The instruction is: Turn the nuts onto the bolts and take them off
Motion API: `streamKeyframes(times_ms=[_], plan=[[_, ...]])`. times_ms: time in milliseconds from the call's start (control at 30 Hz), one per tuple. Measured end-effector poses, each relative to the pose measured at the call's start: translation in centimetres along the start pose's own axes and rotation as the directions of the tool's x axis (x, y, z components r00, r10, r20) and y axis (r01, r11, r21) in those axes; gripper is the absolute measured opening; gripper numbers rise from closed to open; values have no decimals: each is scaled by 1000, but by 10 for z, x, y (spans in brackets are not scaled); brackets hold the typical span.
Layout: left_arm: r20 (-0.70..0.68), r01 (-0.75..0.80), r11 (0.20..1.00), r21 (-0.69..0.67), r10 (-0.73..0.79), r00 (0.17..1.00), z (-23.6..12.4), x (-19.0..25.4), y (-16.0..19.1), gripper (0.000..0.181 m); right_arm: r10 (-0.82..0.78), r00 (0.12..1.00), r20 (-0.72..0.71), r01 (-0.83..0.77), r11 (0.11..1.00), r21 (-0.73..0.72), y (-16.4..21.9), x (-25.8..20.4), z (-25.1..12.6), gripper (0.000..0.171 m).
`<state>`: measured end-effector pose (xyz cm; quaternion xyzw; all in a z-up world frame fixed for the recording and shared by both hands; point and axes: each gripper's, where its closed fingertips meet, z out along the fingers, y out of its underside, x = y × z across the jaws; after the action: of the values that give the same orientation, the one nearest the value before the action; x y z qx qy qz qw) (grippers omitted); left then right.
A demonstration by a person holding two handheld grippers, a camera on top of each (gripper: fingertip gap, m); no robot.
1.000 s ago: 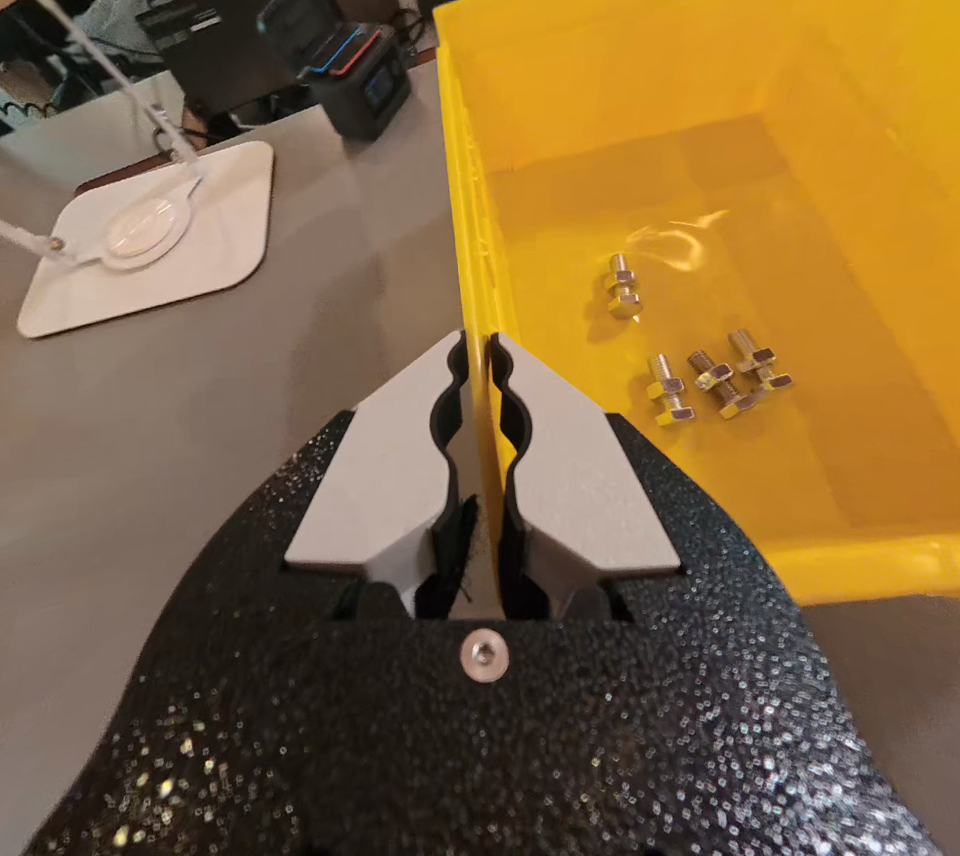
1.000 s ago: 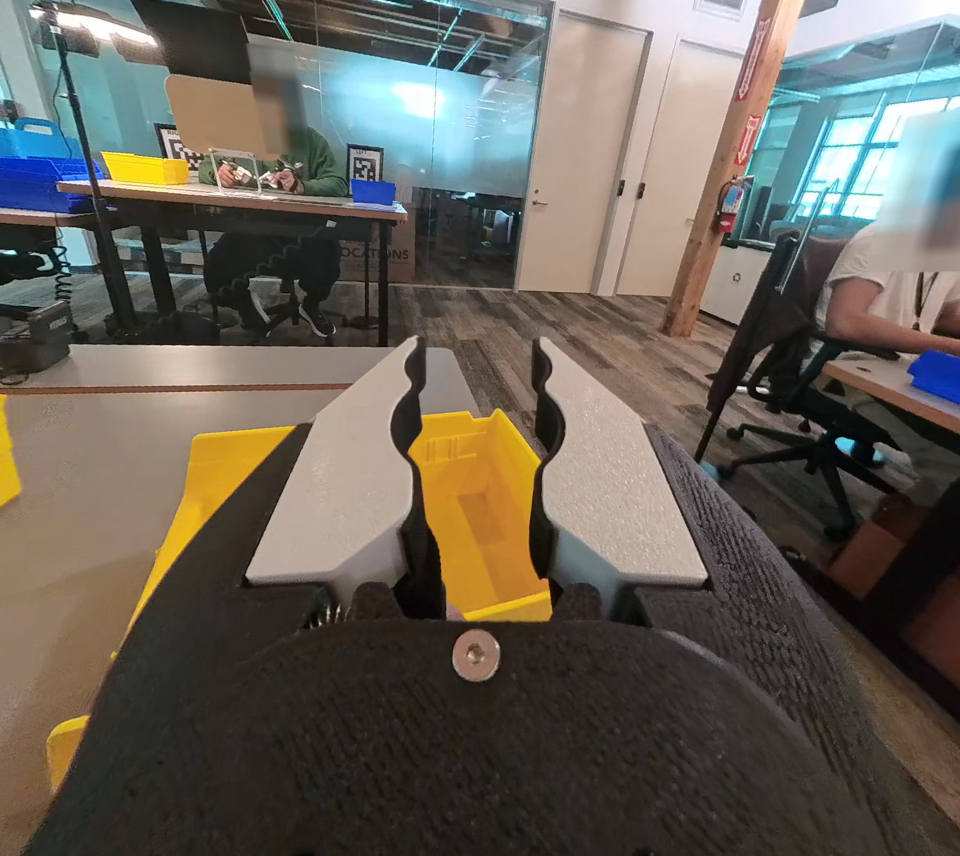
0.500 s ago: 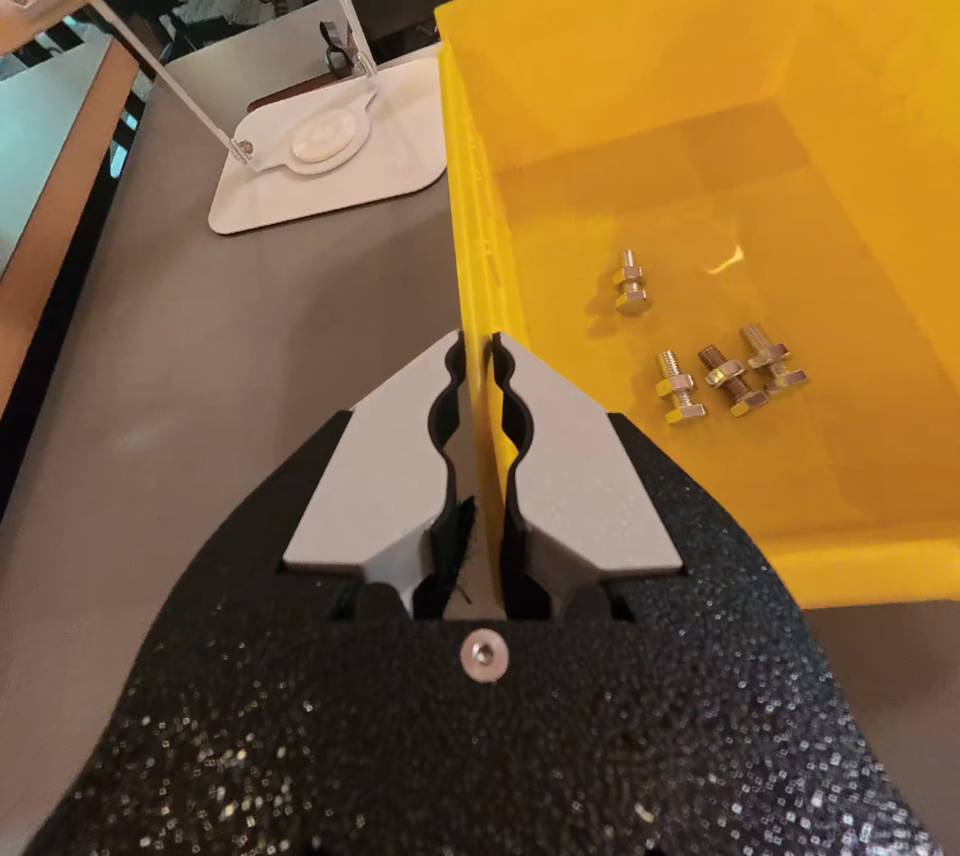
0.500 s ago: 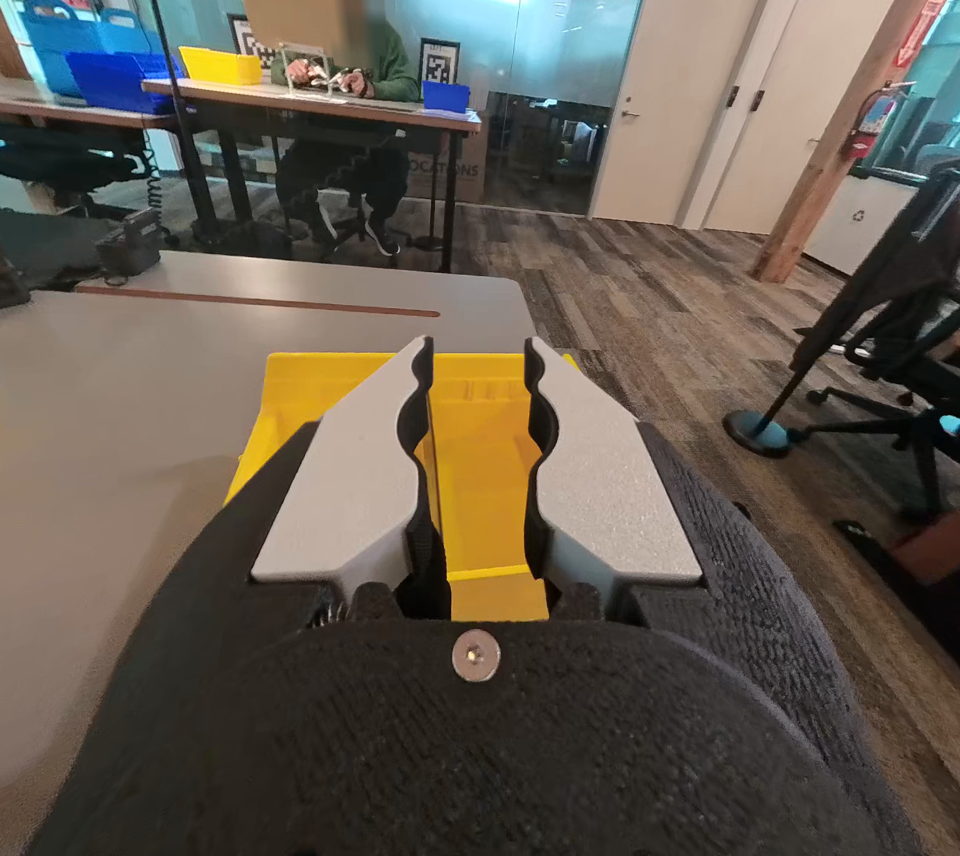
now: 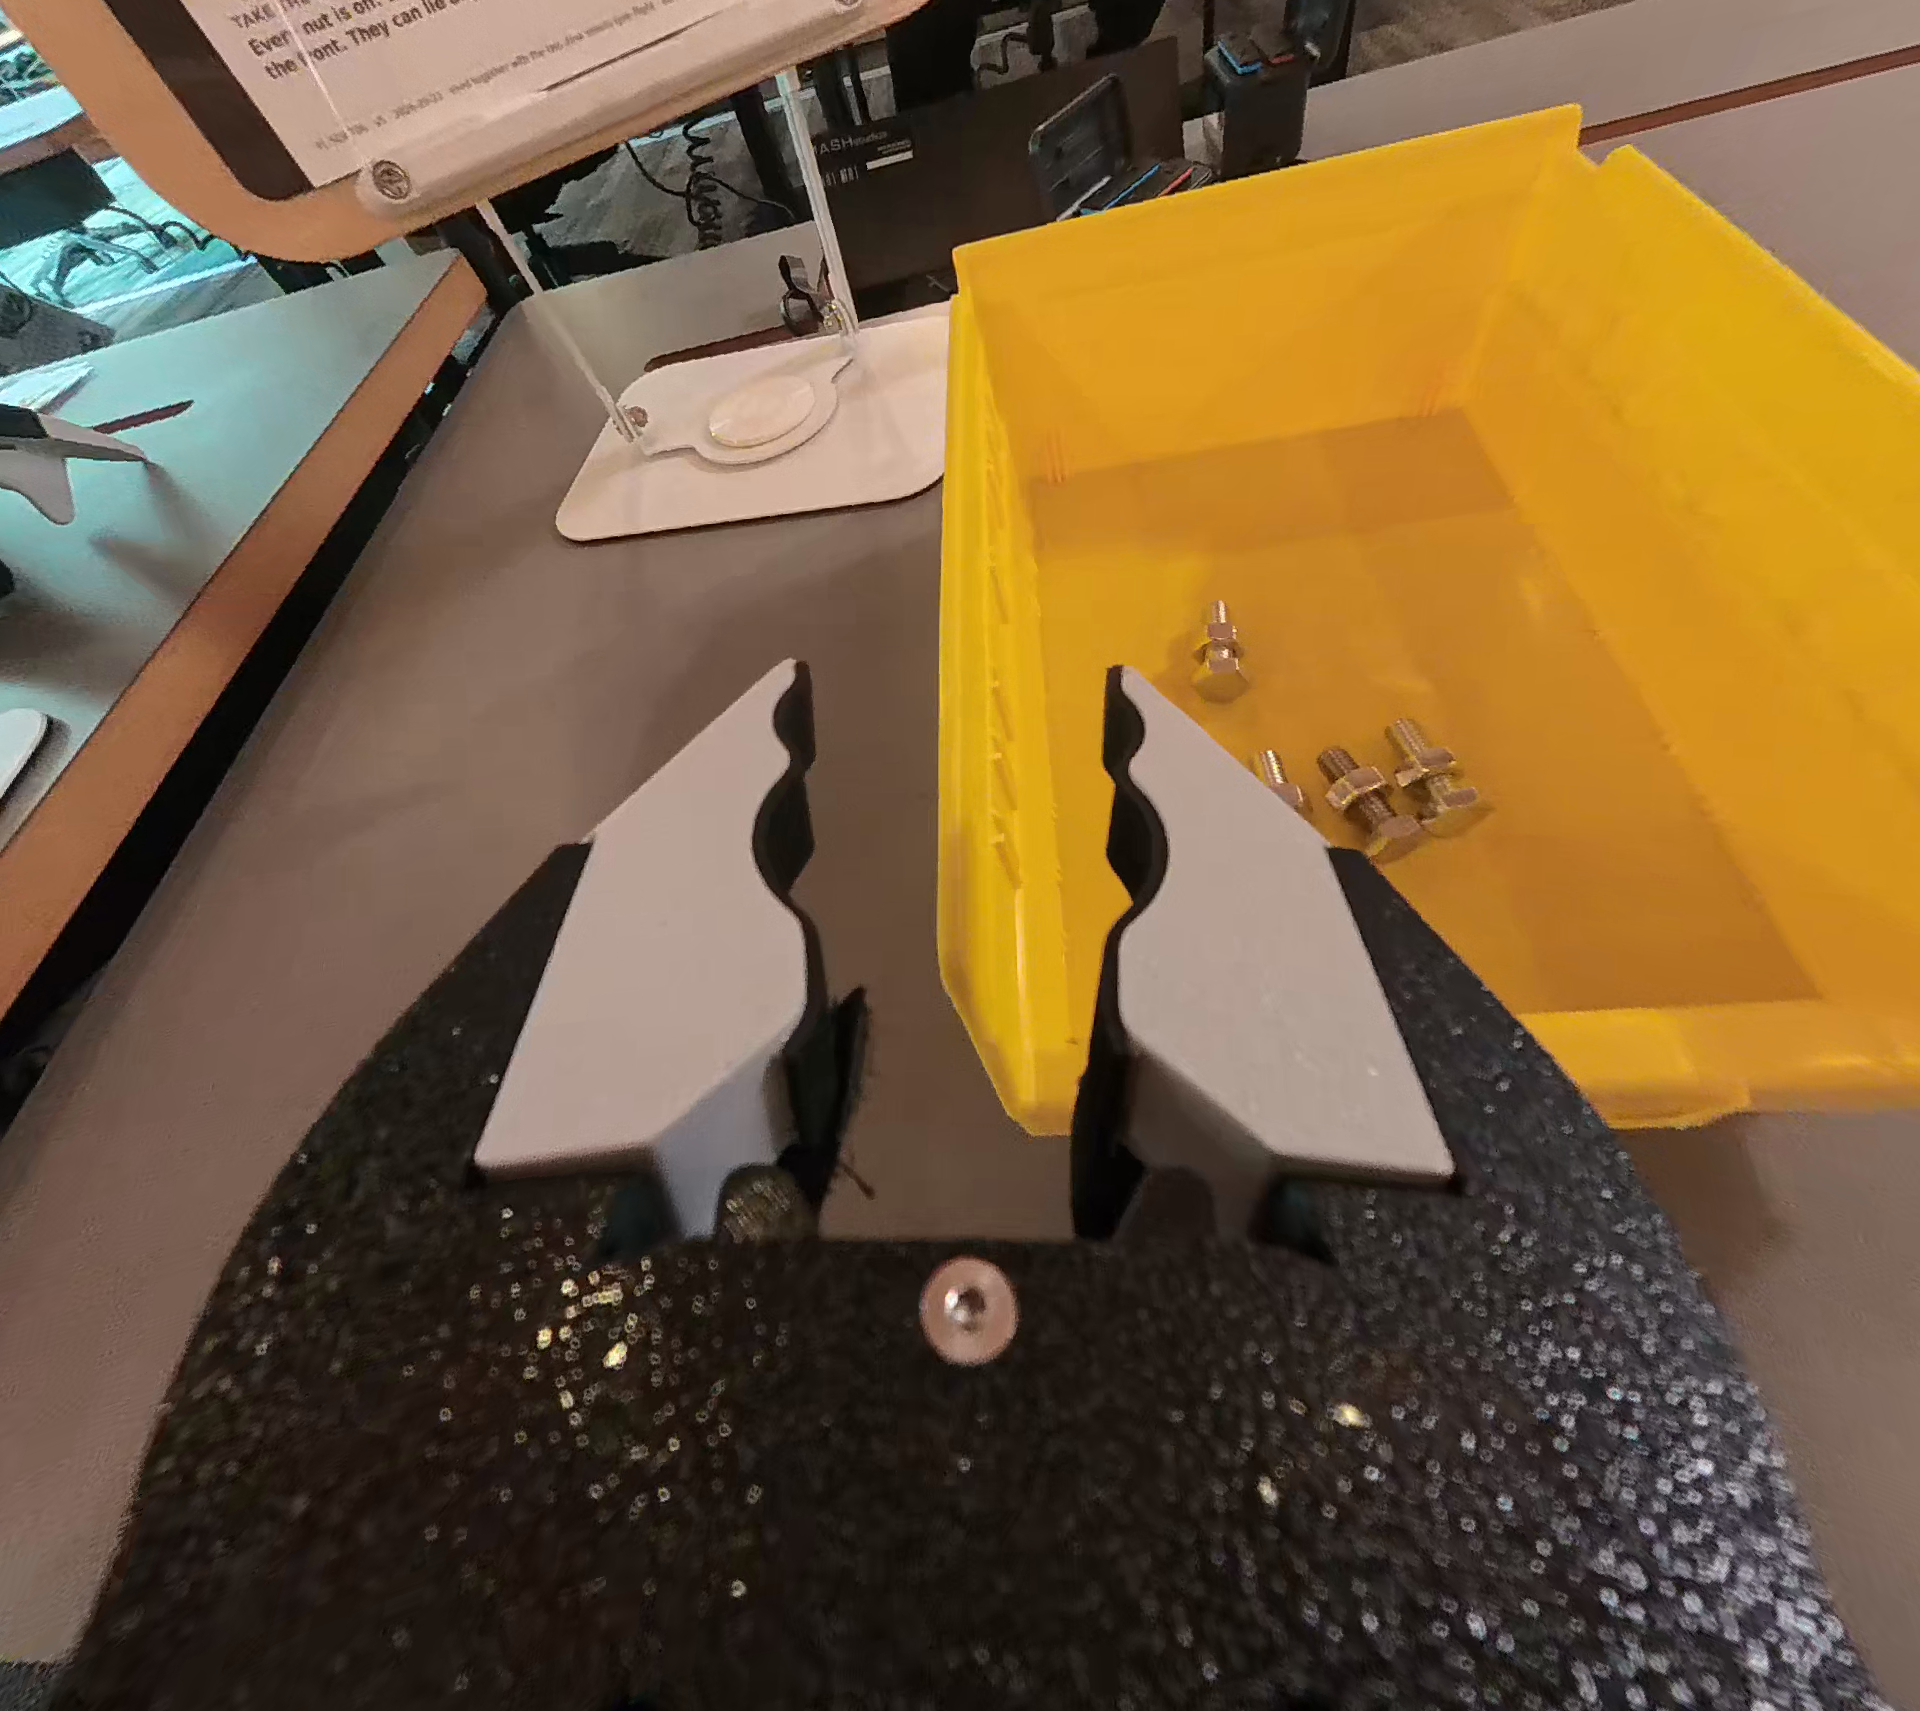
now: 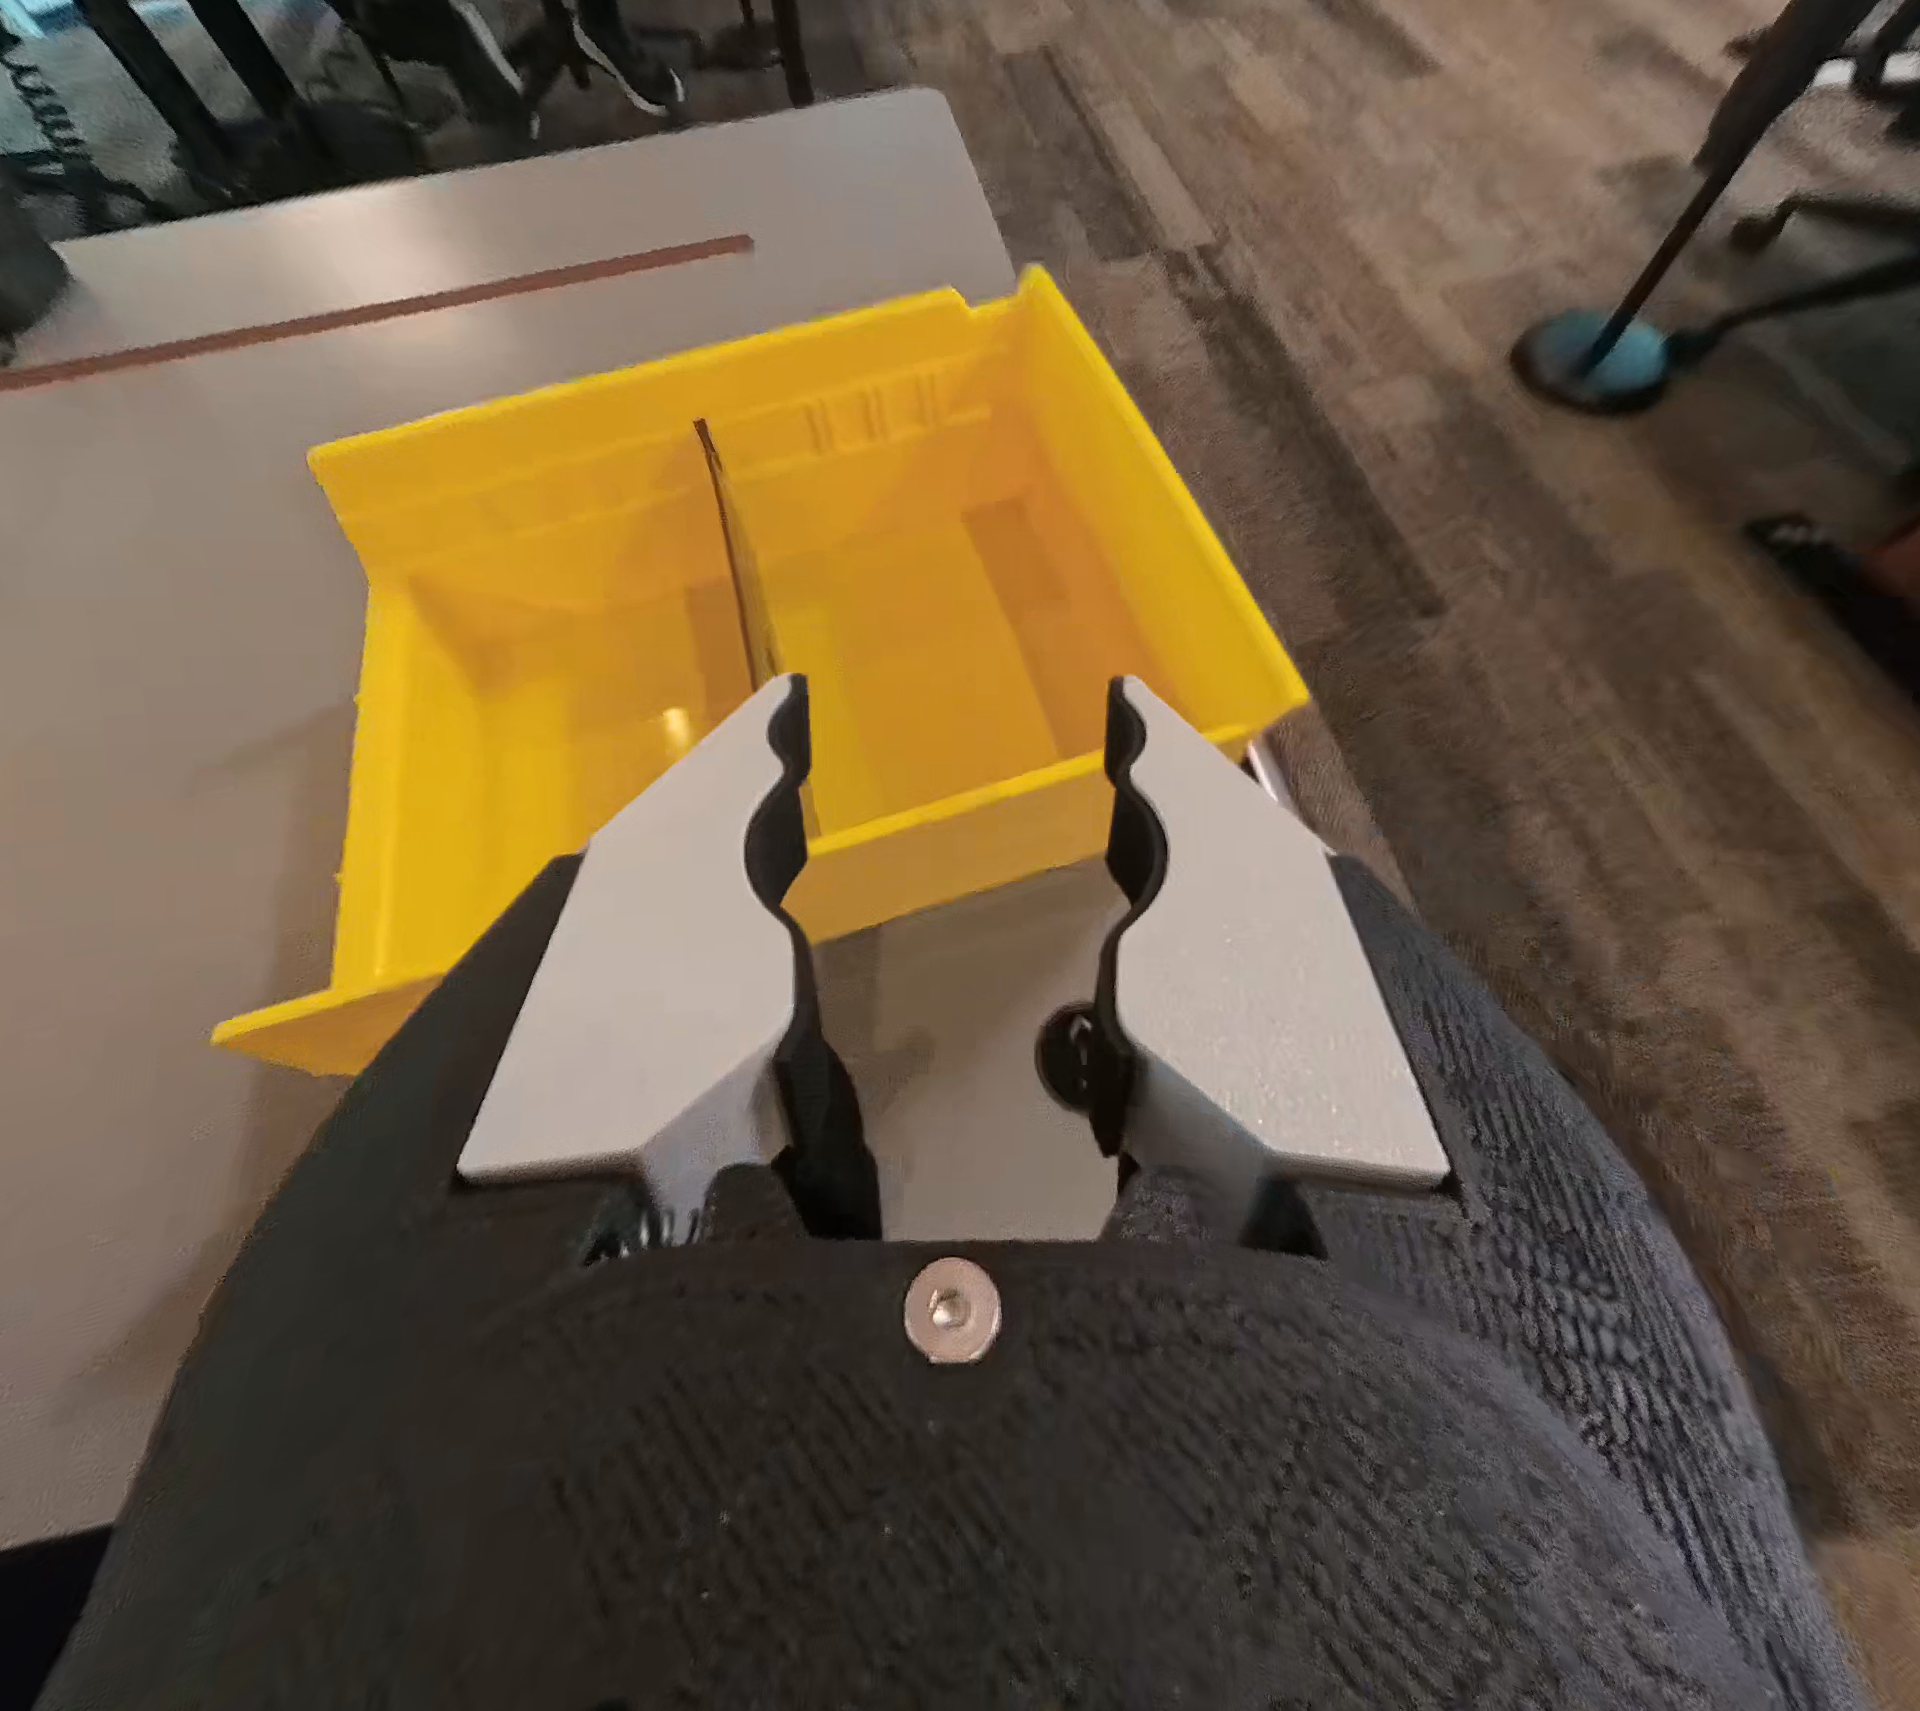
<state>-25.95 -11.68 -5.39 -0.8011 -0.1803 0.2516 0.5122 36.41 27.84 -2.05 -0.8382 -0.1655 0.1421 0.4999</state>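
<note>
Several silver bolts with nuts on them lie in a yellow bin (image 5: 1299,331): one (image 5: 1218,653) apart, three side by side (image 5: 1361,804). My left gripper (image 5: 954,685) is open and empty, with the bin's left wall between its fingers, near the front corner. My right gripper (image 6: 956,695) is open and empty, above the front wall of a second yellow bin (image 6: 1153,539). A thin divider (image 6: 732,560) splits that bin in two, and the parts of it that I see hold nothing.
Both bins stand on a grey table (image 5: 520,726). A sign holder with a white base (image 5: 748,456) stands left of the first bin. The second bin sits close to the table's right edge (image 6: 1273,773), with wood floor (image 6: 1455,311) beyond. The grippers' ends are close to 75 centimeters from one another.
My left gripper was shut on the bin's left wall and has opened. My right gripper has opened wider and tipped down toward the divided bin.
</note>
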Motion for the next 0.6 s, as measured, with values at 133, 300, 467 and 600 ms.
streamKeyframes(times_ms=[133, 300, 467, 600], plan=[[-12, -22, 999, 38, 22, 1000, 0, 4, -11, 52, 2, 998, -63, -10, 992, -124, 27, 20, -1, 62], [-46, -75, 994, 79, 79, 996, 9, 7, -47, 52, 6, 1000, -6, -6, 998, -65, 20, -4, -6, 68], [-62, -132, 974, 186, 146, 987, 17, 10, -97, 53, 218, 975, 35, -221, 958, 185, 15, -42, 0, 98], [-90, -139, 961, 240, 165, 982, 26, 16, -102, 53, 264, 964, 26, -265, 963, 49, 52, -69, 14, 111]])
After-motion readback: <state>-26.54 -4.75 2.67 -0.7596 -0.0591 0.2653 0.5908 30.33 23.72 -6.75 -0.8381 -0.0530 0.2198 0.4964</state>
